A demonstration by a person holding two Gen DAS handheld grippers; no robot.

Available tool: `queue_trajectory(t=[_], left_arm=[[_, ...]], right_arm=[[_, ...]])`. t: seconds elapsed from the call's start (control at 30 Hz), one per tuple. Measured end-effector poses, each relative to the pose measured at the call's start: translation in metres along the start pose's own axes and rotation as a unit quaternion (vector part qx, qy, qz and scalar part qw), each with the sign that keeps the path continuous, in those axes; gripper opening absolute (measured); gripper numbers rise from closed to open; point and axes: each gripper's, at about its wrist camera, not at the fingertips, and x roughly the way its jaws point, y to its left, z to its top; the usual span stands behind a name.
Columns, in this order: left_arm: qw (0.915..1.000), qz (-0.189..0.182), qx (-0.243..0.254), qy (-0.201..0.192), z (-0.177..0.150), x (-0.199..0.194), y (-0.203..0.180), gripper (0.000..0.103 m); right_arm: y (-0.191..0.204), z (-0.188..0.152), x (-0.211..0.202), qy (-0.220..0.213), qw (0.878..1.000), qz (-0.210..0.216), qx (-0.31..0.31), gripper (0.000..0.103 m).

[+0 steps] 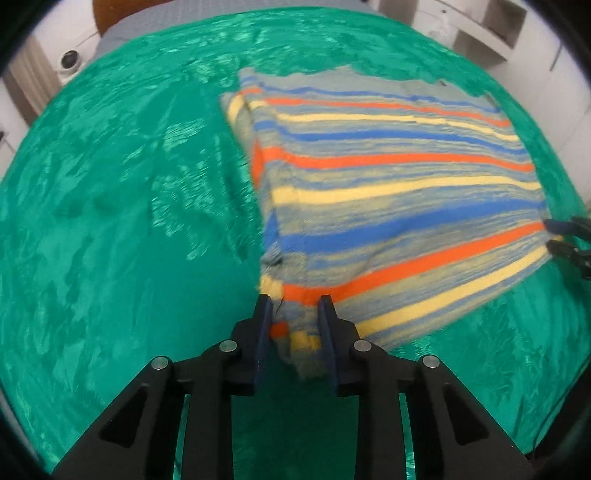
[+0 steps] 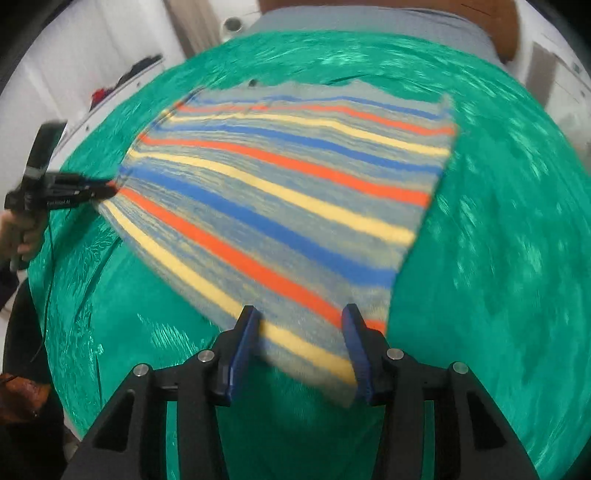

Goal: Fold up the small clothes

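A small knitted garment (image 1: 388, 177) with orange, yellow and blue stripes on grey lies spread on the green cloth (image 1: 110, 221); its near edge is raised off the surface. My left gripper (image 1: 295, 302) is shut on a bunched near-left corner of it. In the right wrist view the garment (image 2: 295, 192) fills the gap of my right gripper (image 2: 301, 314), which is shut on a wide flap of the near-right corner. The right gripper (image 1: 552, 234) also shows at the garment's right edge in the left wrist view, and the left gripper (image 2: 109, 188) at its left edge in the right wrist view. Both views are blurred.
The green cloth (image 2: 498, 240) covers a grey table top (image 2: 369, 22). White shelves (image 1: 480, 33) and a small white camera (image 1: 70, 61) stand beyond the far edge. A person's hand (image 2: 22, 236) holds the left gripper's handle.
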Motion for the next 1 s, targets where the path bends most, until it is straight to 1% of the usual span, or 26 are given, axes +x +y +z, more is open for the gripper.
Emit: queue_trajectory(t=[0.13, 0.17, 0.23, 0.27, 0.3, 0.33, 0.37, 0.4, 0.47, 0.57, 0.67, 0.73, 0.83, 0.9, 0.93, 1.0], left_arm=[[0.9998, 0.009, -0.017, -0.008, -0.006, -0.002, 0.0, 0.029], [0.9996, 0.006, -0.025, -0.01, -0.003, -0.002, 0.002, 0.029], [0.9989, -0.004, -0.046, -0.012, -0.011, -0.01, 0.007, 0.029], [0.9984, -0.008, -0.054, -0.016, -0.018, -0.019, 0.009, 0.035], [0.9982, -0.007, -0.056, -0.02, -0.022, -0.026, 0.01, 0.047], [0.998, -0.005, -0.056, -0.027, -0.027, -0.035, 0.01, 0.052], [0.9979, -0.001, -0.055, -0.035, -0.035, -0.043, 0.01, 0.06], [0.9976, 0.003, -0.053, -0.045, -0.041, -0.052, 0.009, 0.066], [0.997, 0.012, -0.048, -0.06, -0.056, -0.066, 0.007, 0.072], [0.9955, 0.021, -0.048, -0.079, -0.072, -0.076, 0.004, 0.074], [0.993, 0.029, -0.057, -0.099, -0.078, -0.077, -0.001, 0.079], [0.9903, 0.038, -0.069, -0.114, -0.081, -0.076, -0.003, 0.081], [0.9824, 0.047, -0.097, -0.152, -0.084, -0.069, -0.001, 0.083], [0.9763, 0.063, -0.119, -0.17, -0.086, -0.058, 0.006, 0.086], [0.9746, 0.066, -0.129, -0.171, -0.087, -0.052, 0.01, 0.086], [0.9739, 0.067, -0.149, -0.158, -0.092, -0.034, 0.019, 0.087]], right_arm=[[0.002, -0.004, -0.002, -0.008, 1.0, -0.006, 0.005, 0.048], [0.001, -0.002, -0.006, -0.009, 1.0, -0.004, 0.01, 0.047], [-0.001, -0.006, -0.011, -0.007, 1.0, -0.005, 0.022, 0.047], [-0.003, -0.01, -0.017, -0.005, 1.0, -0.007, 0.025, 0.047], [-0.001, -0.013, -0.021, -0.002, 1.0, -0.013, 0.027, 0.047], [0.0, -0.017, -0.027, 0.001, 0.999, -0.024, 0.028, 0.048], [0.001, -0.02, -0.032, 0.006, 0.999, -0.039, 0.03, 0.051], [0.001, -0.028, -0.039, 0.009, 0.998, -0.046, 0.042, 0.054], [-0.001, -0.043, -0.052, -0.005, 0.997, -0.032, 0.065, 0.054], [-0.002, -0.068, -0.072, -0.034, 0.994, -0.04, 0.097, 0.057], [-0.002, -0.095, -0.092, -0.08, 0.987, -0.042, 0.134, 0.065], [0.0, -0.105, -0.096, -0.099, 0.983, -0.043, 0.15, 0.066], [0.004, -0.116, -0.096, -0.12, 0.979, -0.064, 0.153, 0.066], [0.006, -0.118, -0.092, -0.135, 0.976, -0.079, 0.153, 0.068], [0.007, -0.118, -0.088, -0.138, 0.975, -0.086, 0.152, 0.07], [0.006, -0.121, -0.079, -0.143, 0.973, -0.097, 0.154, 0.071]])
